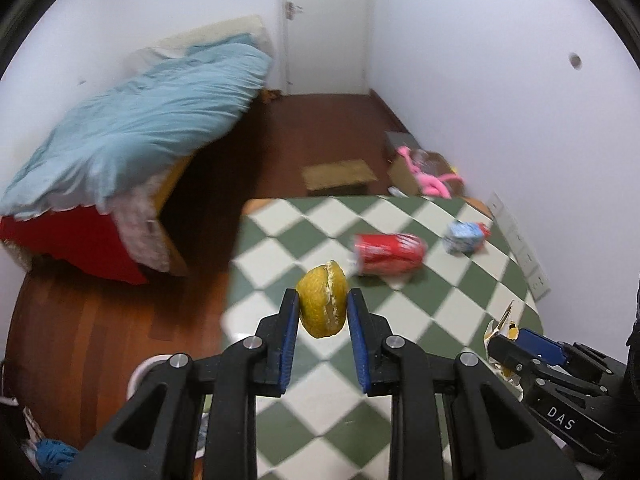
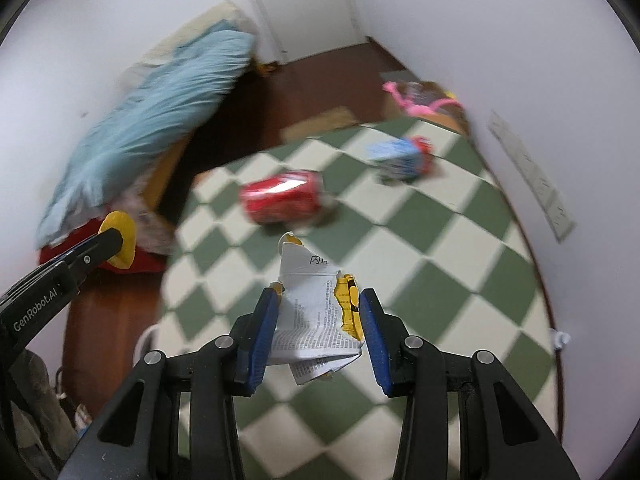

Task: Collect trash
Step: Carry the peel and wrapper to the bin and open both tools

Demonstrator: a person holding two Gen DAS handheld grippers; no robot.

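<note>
My left gripper (image 1: 323, 300) is shut on a yellow squeezed lemon half (image 1: 322, 300) and holds it above the left part of a green-and-white checkered table (image 1: 452, 312). My right gripper (image 2: 318, 300) is shut on a crumpled white-and-yellow printed paper wrapper (image 2: 316, 316) above the table's near part (image 2: 460, 280). A red soda can (image 1: 390, 253) lies on its side mid-table and also shows in the right wrist view (image 2: 286, 198). A crushed blue-and-red carton (image 1: 466, 236) lies farther right; it also shows in the right wrist view (image 2: 404, 156). The left gripper with the lemon (image 2: 118, 236) appears at the left of the right wrist view.
A bed with a light blue duvet (image 1: 140, 128) stands left of the table across a wooden floor (image 1: 92, 340). A cardboard box with a pink toy (image 1: 428, 172) sits by the right wall. A flat cardboard piece (image 1: 338, 174) lies on the floor. A white rim (image 1: 140, 372) shows below the table's left edge.
</note>
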